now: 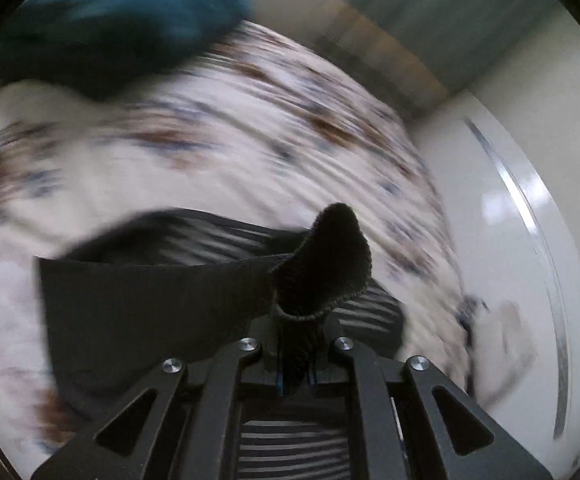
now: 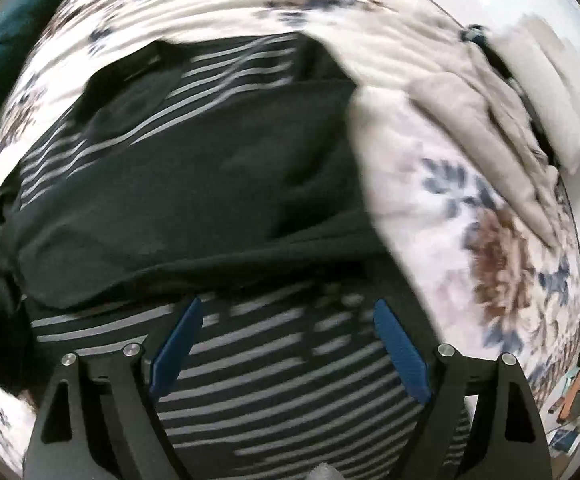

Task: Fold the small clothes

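Between the closed fingers of the left gripper (image 1: 296,354), a ribbed edge of the black, grey-striped knit garment (image 1: 149,300) is pinched above the floral bedspread (image 1: 217,152). Right view: the right gripper (image 2: 287,344) hovers wide open, empty, over the garment. Soft, light, floppy; I'd take hemmed edges. No readable writing.

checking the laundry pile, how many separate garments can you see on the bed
2, maybe more hidden. A black striped garment lies mid-bed, its edge pinched by the left gripper; the right gripper is open above it. A beige garment lies crumpled at the bed's right edge.
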Demonstrator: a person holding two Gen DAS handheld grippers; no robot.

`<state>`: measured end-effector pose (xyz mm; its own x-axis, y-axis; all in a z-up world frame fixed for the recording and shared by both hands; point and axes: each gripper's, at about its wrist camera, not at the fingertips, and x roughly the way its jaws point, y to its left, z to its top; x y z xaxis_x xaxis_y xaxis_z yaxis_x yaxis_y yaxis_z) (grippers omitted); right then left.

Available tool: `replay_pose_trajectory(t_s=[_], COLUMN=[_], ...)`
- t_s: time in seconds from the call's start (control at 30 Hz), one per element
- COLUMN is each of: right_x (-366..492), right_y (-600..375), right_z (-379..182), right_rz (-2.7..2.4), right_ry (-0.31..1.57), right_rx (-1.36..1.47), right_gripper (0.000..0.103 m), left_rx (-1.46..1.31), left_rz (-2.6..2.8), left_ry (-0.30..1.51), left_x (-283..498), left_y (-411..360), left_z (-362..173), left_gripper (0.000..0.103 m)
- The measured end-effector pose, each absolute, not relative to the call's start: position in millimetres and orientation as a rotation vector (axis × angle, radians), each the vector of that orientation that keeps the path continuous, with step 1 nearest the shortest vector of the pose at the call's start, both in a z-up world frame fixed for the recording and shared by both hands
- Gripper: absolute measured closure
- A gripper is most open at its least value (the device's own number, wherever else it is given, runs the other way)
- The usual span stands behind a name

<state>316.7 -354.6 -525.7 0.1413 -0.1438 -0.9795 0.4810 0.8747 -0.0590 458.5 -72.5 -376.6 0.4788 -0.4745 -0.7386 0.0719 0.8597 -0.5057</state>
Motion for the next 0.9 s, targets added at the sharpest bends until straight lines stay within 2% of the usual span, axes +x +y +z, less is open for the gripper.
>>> replay_pose_trajectory(t_s=[0.07,0.17,0.23,0.27,0.33,0.47,0.63,0.8,0.83,0.9], right_x=[311.3,305.5,304.9,305.9,310.8,337.9,401.7,466.6,473.7,483.8], right_y=[-380.9,-419.3,-432.6,-438.2,-446.9,-451.1,-434.7,-403.8,-397.7,-380.2], right_z=[-526.6,-529.9,-528.3,-525.7,-517.9,-505.1,-515.9,-556.9,-567.5,-582.0], right_rz=[-0.474,-0.476,-0.458,-0.449,-0.423,-0.335,-0.246,-0.192,-0.189,-0.193], right_ry=[1.364,1.382,1.385,1.383,1.363,1.308,1.301,1.437,1.471,1.529], right_rx=[0.315,0.386,0.427,0.444,0.489,0.562,0.548,0.492,0.478,0.385], right_gripper=[0.014,0.014,0.014,0.014,0.014,0.014,0.014,0.018,0.025,0.076], left_rx=[-0.408,-0.316,-0.244,-0.226,-0.18,-0.078,-0.026,-0.03,-0.036,-0.049], left_rz=[-0.434,-0.452,-0.419,-0.401,-0.33,-0.083,0.214,0.336,0.345,0.346], left_ry=[1.051,1.08,1.104,1.105,1.106,1.12,1.189,1.208,1.213,1.225], left_x=[462.3,458.6,455.1,452.6,446.8,437.5,428.0,424.2,423.1,424.3], left_y=[-120.5,-165.2,-169.2,-167.6,-151.3,-71.8,30.0,68.9,71.9,72.4], left_z=[-376.3,-382.7,-391.9,-394.0,-404.4,-432.8,-469.8,-488.2,-491.4,-495.2], left_gripper=[0.094,0.072,0.024,0.019,0.017,0.017,0.017,0.017,0.017,0.017])
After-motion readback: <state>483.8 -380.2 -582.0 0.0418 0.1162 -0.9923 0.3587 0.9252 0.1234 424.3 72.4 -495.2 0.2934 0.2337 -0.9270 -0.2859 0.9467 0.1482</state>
